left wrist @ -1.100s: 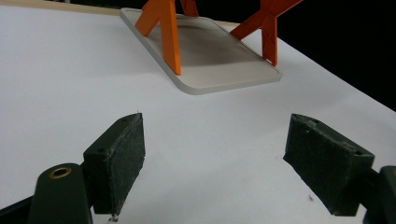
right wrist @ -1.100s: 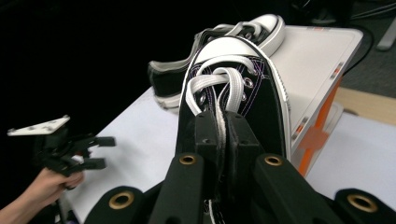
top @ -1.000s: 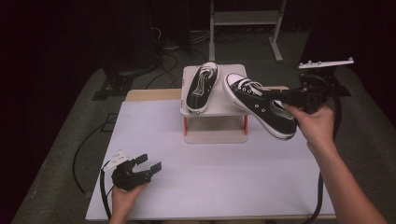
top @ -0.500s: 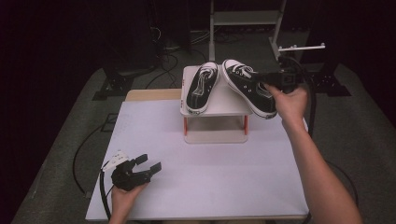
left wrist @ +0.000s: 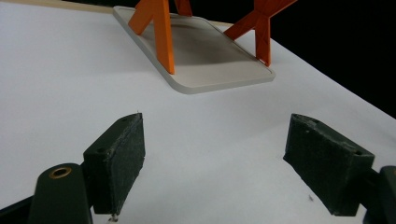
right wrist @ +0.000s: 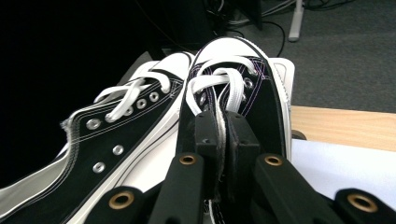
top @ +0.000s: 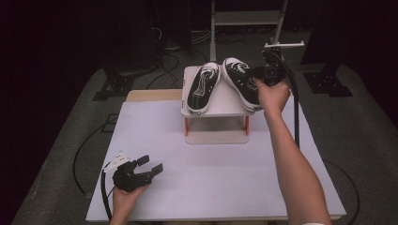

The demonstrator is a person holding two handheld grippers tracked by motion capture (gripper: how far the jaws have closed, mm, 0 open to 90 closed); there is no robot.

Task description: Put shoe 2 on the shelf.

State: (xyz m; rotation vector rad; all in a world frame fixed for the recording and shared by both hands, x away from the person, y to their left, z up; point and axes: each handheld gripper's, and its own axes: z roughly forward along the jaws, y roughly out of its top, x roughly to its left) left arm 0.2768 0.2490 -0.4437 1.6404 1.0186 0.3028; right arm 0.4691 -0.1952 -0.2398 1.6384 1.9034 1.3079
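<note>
the right gripper (top: 261, 73) is pinching the second sneaker (top: 241, 83) by its tongue; in the right gripper view the two jaws stand pressed together on the white-edged fabric just behind the laces. one second ago this shoe was hanging in the air off the right side of the small stand (top: 216, 101), with its toe pointing down to the table. half a second ago it came over the top shelf. now it lies along the right part of the shelf, beside the first sneaker (top: 201, 88), and the two shoes seem to touch near the toes. the heel end looks to go a little over the right front edge of the stand, so i cannot tell if the whole sole is resting flat.

the left gripper (top: 146, 168) has not moved in this time. it rests low on the white table (top: 225, 187), near the front left, well apart from the stand, and its jaws are spread with nothing between them.

to me this means the placing is almost done: both shoes are on the shelf, and what remains is probably to let go of the tongue and draw the hand back.
</note>
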